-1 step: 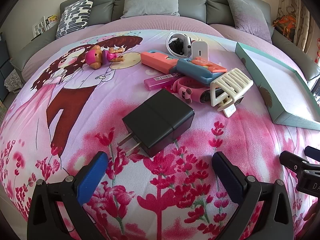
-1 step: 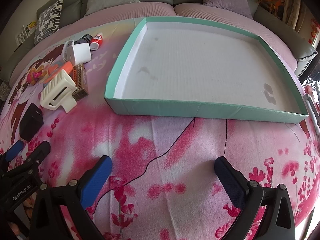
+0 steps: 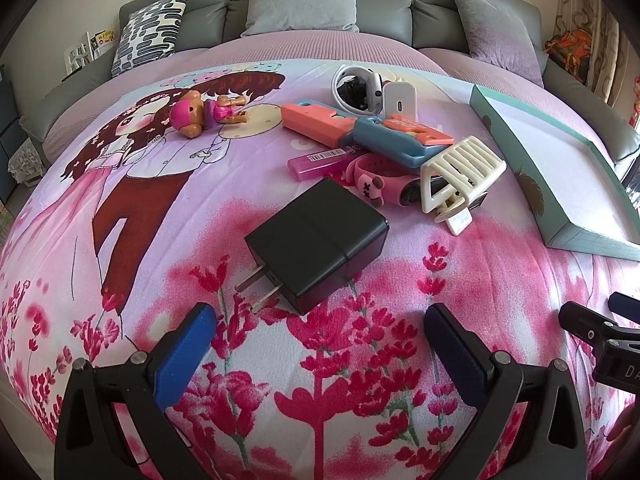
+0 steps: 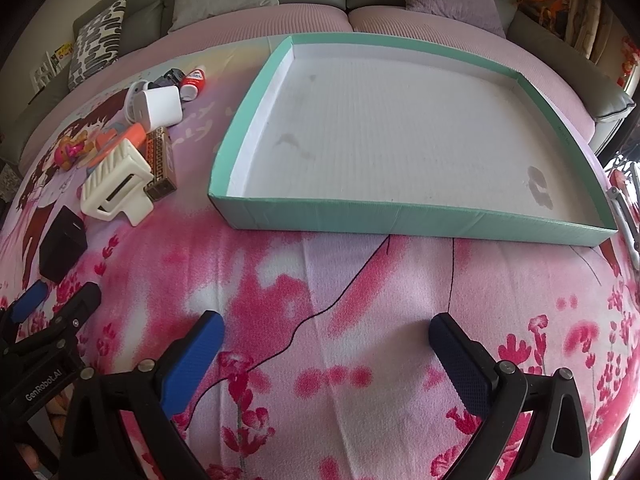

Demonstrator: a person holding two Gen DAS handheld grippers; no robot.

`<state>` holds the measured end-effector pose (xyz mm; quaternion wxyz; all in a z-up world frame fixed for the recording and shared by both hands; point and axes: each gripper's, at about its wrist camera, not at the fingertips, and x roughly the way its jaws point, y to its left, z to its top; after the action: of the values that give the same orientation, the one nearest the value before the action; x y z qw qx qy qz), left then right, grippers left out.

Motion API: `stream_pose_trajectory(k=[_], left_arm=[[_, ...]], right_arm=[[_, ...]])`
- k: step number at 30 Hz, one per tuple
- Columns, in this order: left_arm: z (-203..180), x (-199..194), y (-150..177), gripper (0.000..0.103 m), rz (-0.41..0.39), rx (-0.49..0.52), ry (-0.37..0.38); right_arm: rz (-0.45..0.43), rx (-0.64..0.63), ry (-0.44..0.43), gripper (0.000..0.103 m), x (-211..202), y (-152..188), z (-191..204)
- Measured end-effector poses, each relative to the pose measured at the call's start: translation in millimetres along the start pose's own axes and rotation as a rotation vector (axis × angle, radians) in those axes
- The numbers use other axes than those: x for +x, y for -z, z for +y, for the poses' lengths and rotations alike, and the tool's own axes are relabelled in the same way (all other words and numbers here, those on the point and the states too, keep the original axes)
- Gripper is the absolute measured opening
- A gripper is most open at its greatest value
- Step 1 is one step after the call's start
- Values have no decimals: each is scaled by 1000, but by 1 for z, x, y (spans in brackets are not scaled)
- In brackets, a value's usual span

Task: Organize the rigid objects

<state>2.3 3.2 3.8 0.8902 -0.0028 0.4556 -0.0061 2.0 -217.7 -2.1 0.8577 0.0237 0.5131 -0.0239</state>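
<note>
A black plug charger (image 3: 316,240) lies on the pink bedspread just ahead of my open left gripper (image 3: 320,344), prongs pointing toward me. Behind it sits a cluster: a cream claw clip (image 3: 460,172), a pink watch (image 3: 384,186), a pink lighter (image 3: 320,160), an orange-and-blue toy (image 3: 360,128), a white charger (image 3: 400,98) and a small doll (image 3: 200,114). My right gripper (image 4: 326,344) stands open over bare bedspread in front of the teal tray (image 4: 400,216), which holds nothing. The left gripper (image 4: 60,296) shows at that view's left edge.
A harmonica (image 4: 160,160) and a red-and-white bottle (image 4: 194,80) lie left of the tray. A metal tool (image 4: 624,208) lies beyond the tray's right corner. Grey sofa cushions (image 3: 304,0) line the back. The bedspread curves down at both sides.
</note>
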Motion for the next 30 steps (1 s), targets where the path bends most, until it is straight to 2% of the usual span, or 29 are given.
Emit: stream_pose_trajectory(k=[17, 30], left_arm=[[-1, 5, 1, 103, 2, 10, 2], [-3, 10, -7, 103, 36, 29, 0]], right_arm=[[5, 8, -4, 103, 1, 1, 1], [6, 7, -2, 103, 1, 1, 2]])
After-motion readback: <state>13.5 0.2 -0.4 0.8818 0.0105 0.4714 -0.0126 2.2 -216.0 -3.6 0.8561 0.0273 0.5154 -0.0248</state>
